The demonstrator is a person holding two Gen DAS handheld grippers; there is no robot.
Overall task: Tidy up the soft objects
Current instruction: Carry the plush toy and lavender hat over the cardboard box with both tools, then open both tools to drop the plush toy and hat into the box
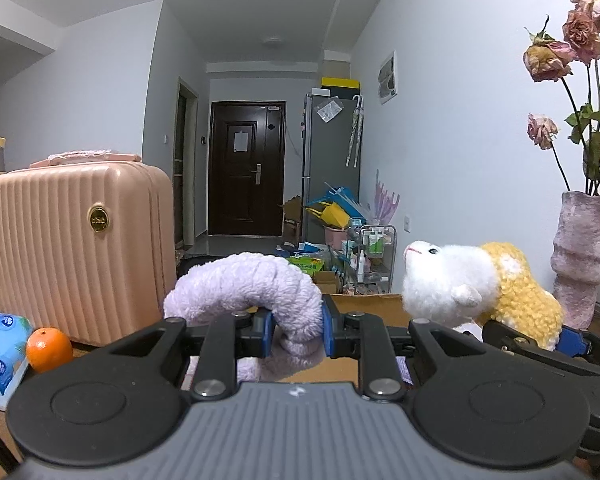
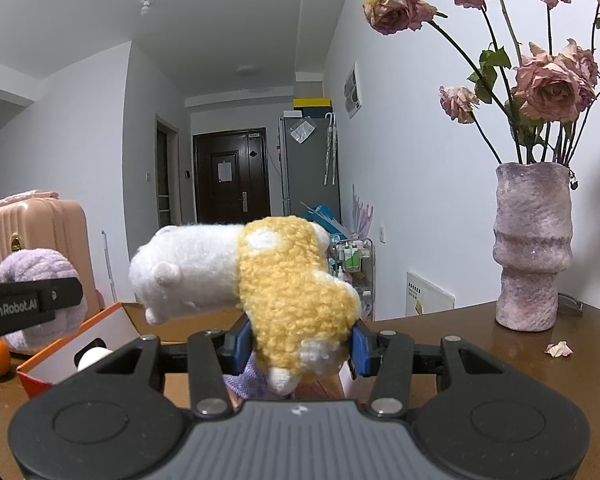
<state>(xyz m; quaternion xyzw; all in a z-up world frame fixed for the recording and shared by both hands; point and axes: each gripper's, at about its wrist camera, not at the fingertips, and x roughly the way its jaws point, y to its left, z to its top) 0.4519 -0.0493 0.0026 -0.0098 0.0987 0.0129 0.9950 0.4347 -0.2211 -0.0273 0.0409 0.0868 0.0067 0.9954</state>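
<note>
My left gripper is shut on a curved lilac plush toy and holds it above an open cardboard box. The lilac plush also shows at the left of the right wrist view. My right gripper is shut on the yellow body of a white-and-yellow plush sheep and holds it in the air over the box. The sheep's white head points left. The sheep shows in the left wrist view to the right of the lilac plush.
A pink suitcase stands at the left, with an orange and a blue tissue pack in front of it. A pink vase of dried roses stands at the right on the brown table. A petal lies near it.
</note>
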